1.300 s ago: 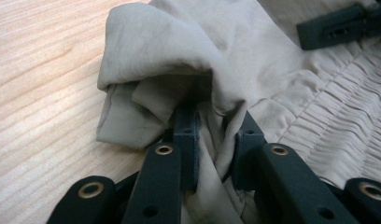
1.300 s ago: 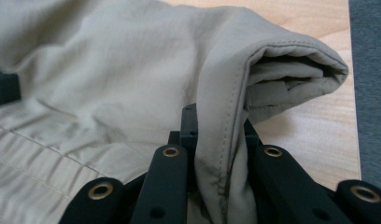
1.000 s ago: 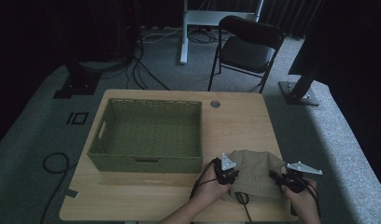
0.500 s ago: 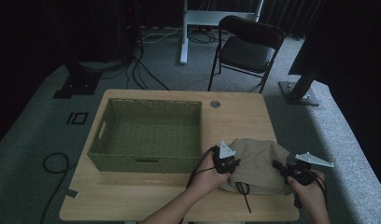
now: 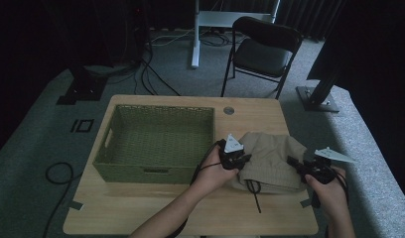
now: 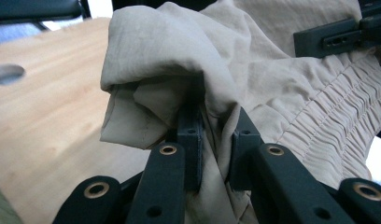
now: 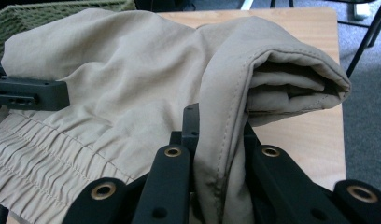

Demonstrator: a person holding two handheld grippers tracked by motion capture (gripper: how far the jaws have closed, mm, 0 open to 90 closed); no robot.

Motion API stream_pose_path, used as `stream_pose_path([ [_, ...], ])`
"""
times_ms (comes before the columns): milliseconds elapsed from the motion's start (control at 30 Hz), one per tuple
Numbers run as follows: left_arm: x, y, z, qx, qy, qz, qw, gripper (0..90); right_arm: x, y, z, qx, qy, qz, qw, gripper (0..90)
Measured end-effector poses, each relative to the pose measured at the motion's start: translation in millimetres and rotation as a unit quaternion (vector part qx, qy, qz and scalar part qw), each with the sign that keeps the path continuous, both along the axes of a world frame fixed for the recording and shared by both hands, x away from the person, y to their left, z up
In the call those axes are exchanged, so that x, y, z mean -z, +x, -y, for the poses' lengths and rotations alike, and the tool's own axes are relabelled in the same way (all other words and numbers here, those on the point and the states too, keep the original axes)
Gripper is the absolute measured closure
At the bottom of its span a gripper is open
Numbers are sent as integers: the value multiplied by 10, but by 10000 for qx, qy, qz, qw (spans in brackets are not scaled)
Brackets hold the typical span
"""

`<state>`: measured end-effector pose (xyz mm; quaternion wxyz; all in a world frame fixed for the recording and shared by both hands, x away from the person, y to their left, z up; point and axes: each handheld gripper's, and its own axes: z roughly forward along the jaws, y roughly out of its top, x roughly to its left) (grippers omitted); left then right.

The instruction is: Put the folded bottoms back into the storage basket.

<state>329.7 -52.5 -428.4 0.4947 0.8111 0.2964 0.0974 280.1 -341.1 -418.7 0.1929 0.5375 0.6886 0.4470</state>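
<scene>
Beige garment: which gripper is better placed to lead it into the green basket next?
Probably left: the left gripper, clamped on the beige garment, sits beside the green basket; the right gripper grips the far side.

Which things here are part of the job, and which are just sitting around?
Part of the job:
- cloth, folded, beige, on the table
- left gripper, jaws shut on the cloth
- right gripper, jaws shut on the cloth
- basket, likely where the cloth goes

Just sitting around:
- chair
- floor cables
</scene>
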Motion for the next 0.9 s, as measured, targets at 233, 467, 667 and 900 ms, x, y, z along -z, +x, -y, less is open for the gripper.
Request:
stream_pose_path([
  [233,-260,100,-128,1,61,172,9998,797,-189,89,-105,-61,0,107,9999,812],
  [467,-489,222,-330,-85,-35,244,9997,797,-387,227,-259,-173,32,220,9996,812],
  [667,-564,305,-537,-183,-124,287,9993,797,-547,344,-446,-286,51,301,9991,812],
  [900,-646,393,-806,-323,-212,357,9986,797,-655,475,-704,-434,89,374,9983,813],
])
